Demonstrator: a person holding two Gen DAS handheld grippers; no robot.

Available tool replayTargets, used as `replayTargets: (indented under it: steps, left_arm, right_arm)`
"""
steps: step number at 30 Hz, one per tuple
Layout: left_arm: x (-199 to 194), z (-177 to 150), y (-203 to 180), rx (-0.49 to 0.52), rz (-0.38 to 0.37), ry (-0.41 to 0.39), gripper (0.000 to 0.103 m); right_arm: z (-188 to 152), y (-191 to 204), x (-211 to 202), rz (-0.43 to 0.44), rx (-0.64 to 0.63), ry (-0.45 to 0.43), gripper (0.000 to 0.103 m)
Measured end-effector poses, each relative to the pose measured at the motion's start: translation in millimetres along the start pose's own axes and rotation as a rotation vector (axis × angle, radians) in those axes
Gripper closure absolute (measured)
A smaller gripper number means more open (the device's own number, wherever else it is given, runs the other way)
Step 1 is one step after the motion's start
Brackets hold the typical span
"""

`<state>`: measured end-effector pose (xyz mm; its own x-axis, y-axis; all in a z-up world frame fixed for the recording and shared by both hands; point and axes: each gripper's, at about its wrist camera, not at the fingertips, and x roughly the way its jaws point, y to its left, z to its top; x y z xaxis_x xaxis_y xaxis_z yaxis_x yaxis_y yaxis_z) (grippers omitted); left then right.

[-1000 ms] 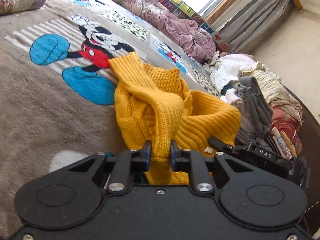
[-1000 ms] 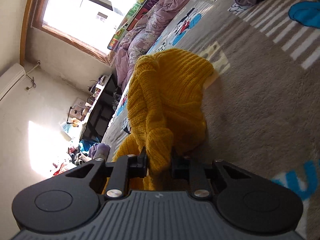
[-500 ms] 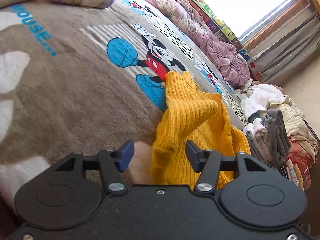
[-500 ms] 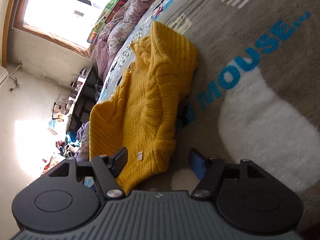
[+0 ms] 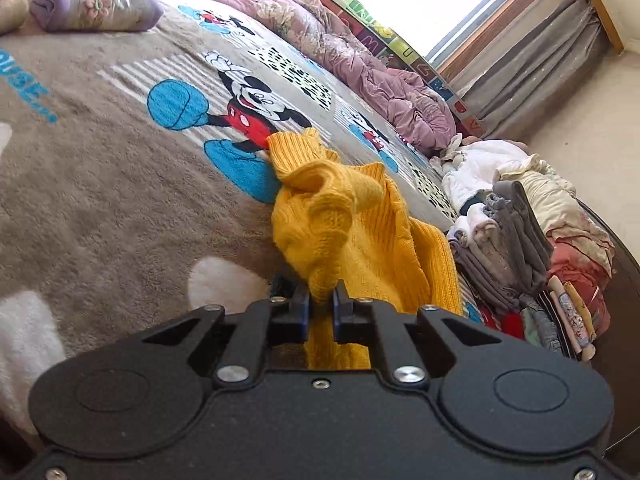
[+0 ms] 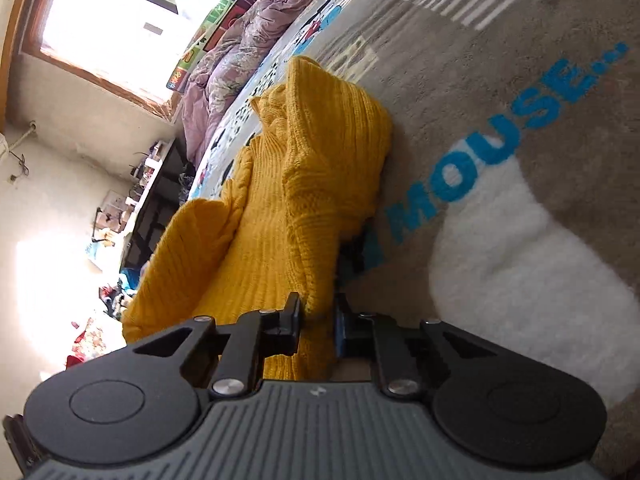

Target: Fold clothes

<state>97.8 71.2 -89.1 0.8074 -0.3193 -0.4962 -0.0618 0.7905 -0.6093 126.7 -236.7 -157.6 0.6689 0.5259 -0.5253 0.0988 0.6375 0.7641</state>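
My left gripper [image 5: 320, 300] is closed on a bunched fold of the yellow knit sweater [image 5: 352, 232]; the knit is pinched between the two blue pads [image 5: 304, 312] and it rises in a crumpled lump just ahead of the fingers. My right gripper [image 6: 318, 320] is also clamped on the sweater [image 6: 288, 200], holding a thick edge of it between its fingers, with cloth passing through and under the jaws.

The sweater lies on the brown Mickey Mouse blanket [image 5: 100, 200] directly in front of both grippers. From the left gripper, it stretches forward and a little to the right, and its far end touches the blue shoe of the Mickey figure [image 5: 248, 112]. From the right gripper, the sweater spreads forward and to the left, partly folded over itself, with one ribbed part hanging down at the left side. To the right of this gripper I see the blue letters "MOUSE" [image 6: 500, 152] and a white fluffy patch [image 6: 520, 260] on the blanket.

Further ahead of the left gripper, a crumpled purple quilt [image 5: 360, 60] lies along the window side. To the right of the left gripper, near the sweater, stands a stack of folded grey clothes [image 5: 504, 248], and behind it a pile of white and cream clothes [image 5: 520, 172]
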Motion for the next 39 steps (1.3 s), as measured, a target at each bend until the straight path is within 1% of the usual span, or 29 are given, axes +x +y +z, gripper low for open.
replayTargets:
  steps: [1,2,3,4,5,6,7,8,9,12,13,14,15,16,17,19,21,23,25,28,30,33,34,36,38,39]
  left_arm:
    - [3.2,-3.7,5.0,-0.006,0.011,0.03,0.096]
    - [11.0,-10.0,12.6,-0.016,0.049,0.072,0.096]
    - [19.0,-16.5,20.2,-0.026,0.089,0.116,0.096]
    - [21.4,-19.7,24.7,-0.02,0.108,0.127,0.096]
    - [20.1,-20.1,27.4,-0.021,0.108,0.124,0.095]
    - [18.0,-18.8,27.8,-0.021,0.1,0.121,0.095]
    - [15.9,-17.1,27.0,-0.011,0.092,0.123,0.094]
    - [13.8,-16.4,26.4,0.002,0.099,0.115,0.088]
    - [11.7,-16.0,25.7,0.017,0.109,0.104,0.079]
    - [3.5,-13.2,16.6,0.094,0.142,0.046,0.063]
    - [0.5,-12.1,12.7,0.118,0.143,0.026,0.063]
    - [-2.9,-10.6,7.6,0.146,0.141,0.001,0.06]
    - [-6.1,-7.6,3.9,0.167,0.122,-0.024,0.054]
    - [-7.5,-4.9,3.0,0.168,0.099,-0.033,0.052]
    - [-8.8,-2.2,2.2,0.166,0.075,-0.041,0.051]
    - [-7.8,6.5,7.0,0.129,0.012,-0.039,0.051]
    - [2.9,21.7,11.2,0.107,-0.014,-0.025,0.051]
    - [14.0,37.0,15.4,0.087,-0.039,-0.01,0.051]
    - [30.8,52.9,17.4,0.082,-0.039,0.011,0.051]
    - [55.6,74.1,21.7,0.062,-0.049,0.04,0.051]
    - [81.1,91.2,26.8,0.035,-0.057,0.078,0.051]
    - [117.1,111.6,37.9,-0.004,-0.07,0.131,0.051]
    - [128.8,116.6,43.8,-0.023,-0.076,0.142,0.051]
    - [146.8,123.5,54.3,-0.058,-0.086,0.155,0.051]
    - [160.4,125.0,65.6,-0.097,-0.107,0.175,0.051]
    - [166.1,125.2,70.4,-0.114,-0.115,0.186,0.051]
  right_arm:
    - [-5.1,-5.4,3.9,-0.015,-0.006,0.031,0.085]
    - [-6.4,-7.2,3.5,-0.01,0.006,0.03,0.087]
    - [-7.7,-8.9,2.9,-0.005,0.019,0.029,0.087]
    - [-9.1,-10.6,2.4,0.0,0.031,0.027,0.085]
    - [-10.1,-5.0,-0.6,-0.011,0.005,0.018,0.08]
    - [-11.1,0.7,-3.7,-0.022,-0.021,0.009,0.078]
    - [-13.2,4.3,-6.6,-0.03,-0.043,0.003,0.069]
    - [-16.0,5.6,-9.9,-0.032,-0.06,-0.006,0.061]
    - [-18.8,6.9,-13.2,-0.035,-0.077,-0.014,0.059]
    - [-17.5,15.7,-22.1,-0.083,-0.152,-0.056,0.057]
    - [-16.2,19.5,-25.3,-0.102,-0.181,-0.073,0.053]
    - [-14.9,23.3,-28.4,-0.12,-0.21,-0.091,0.046]
    - [-9.5,27.9,-32.2,-0.126,-0.243,-0.117,0.045]
    - [-4.2,32.5,-36.1,-0.132,-0.275,-0.144,0.039]
    - [1.9,37.0,-38.8,-0.133,-0.305,-0.165,0.033]
    - [14.6,41.8,-40.6,-0.126,-0.37,-0.176,0.03]
    - [28.7,44.3,-38.7,-0.121,-0.445,-0.171,0.028]
    - [40.9,40.3,-34.9,-0.126,-0.504,-0.159,0.023]
    - [49.8,25.1,-29.8,-0.112,-0.513,-0.145,0.022]
    - [52.9,0.7,-21.0,-0.103,-0.445,-0.136,0.02]
    - [54.6,-5.5,-17.4,-0.07,-0.399,-0.135,0.015]
    - [52.8,-8.7,-6.2,-0.053,-0.384,-0.134,0.011]
    - [52.1,-10.4,-1.8,-0.051,-0.377,-0.132,0.008]
    - [48.3,-12.6,2.9,-0.043,-0.382,-0.148,0.004]
    - [45.3,-10.4,8.5,-0.049,-0.422,-0.152,0.0]
    - [42.9,-8.1,10.8,-0.06,-0.445,-0.159,0.0]
